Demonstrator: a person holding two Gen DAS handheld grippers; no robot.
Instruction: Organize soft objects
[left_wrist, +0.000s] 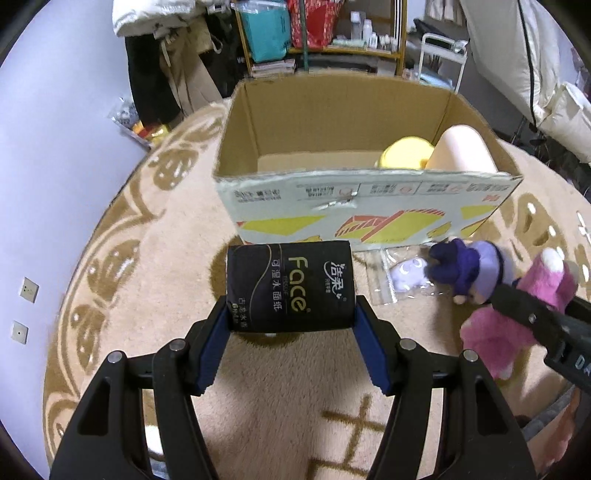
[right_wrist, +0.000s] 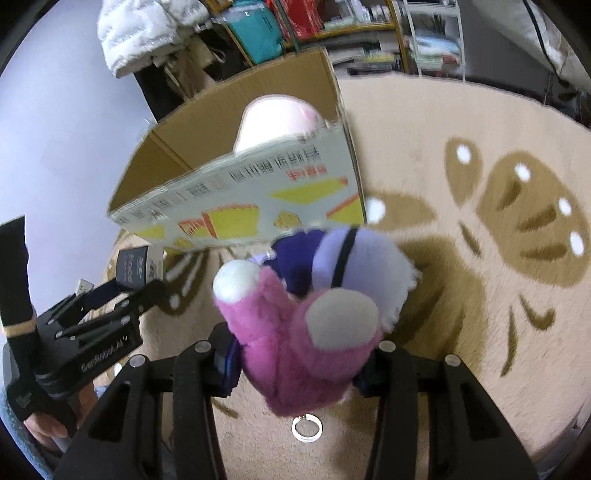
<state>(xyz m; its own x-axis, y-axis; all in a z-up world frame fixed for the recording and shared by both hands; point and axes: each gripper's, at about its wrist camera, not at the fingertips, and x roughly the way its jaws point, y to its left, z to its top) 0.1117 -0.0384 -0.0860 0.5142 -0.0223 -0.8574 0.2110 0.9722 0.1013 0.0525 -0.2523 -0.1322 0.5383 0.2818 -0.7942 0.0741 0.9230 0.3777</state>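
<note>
My left gripper (left_wrist: 291, 317) is shut on a black tissue pack (left_wrist: 290, 286) and holds it above the rug, just in front of the open cardboard box (left_wrist: 369, 206). My right gripper (right_wrist: 295, 350) is shut on a pink plush toy (right_wrist: 295, 343), held over a purple plush toy (right_wrist: 354, 266) lying on the rug by the box's front wall. In the left wrist view the pink plush (left_wrist: 517, 321) and purple plush (left_wrist: 469, 269) sit at the right. Inside the box are a yellow soft toy (left_wrist: 406, 153) and a pale pink one (left_wrist: 461, 147).
A clear plastic bag (left_wrist: 399, 277) lies on the rug beside the purple plush. A round beige patterned rug (right_wrist: 480, 258) covers the floor. Shelves, hanging clothes and bags (left_wrist: 314, 33) stand behind the box. A wall (left_wrist: 55, 147) is at the left.
</note>
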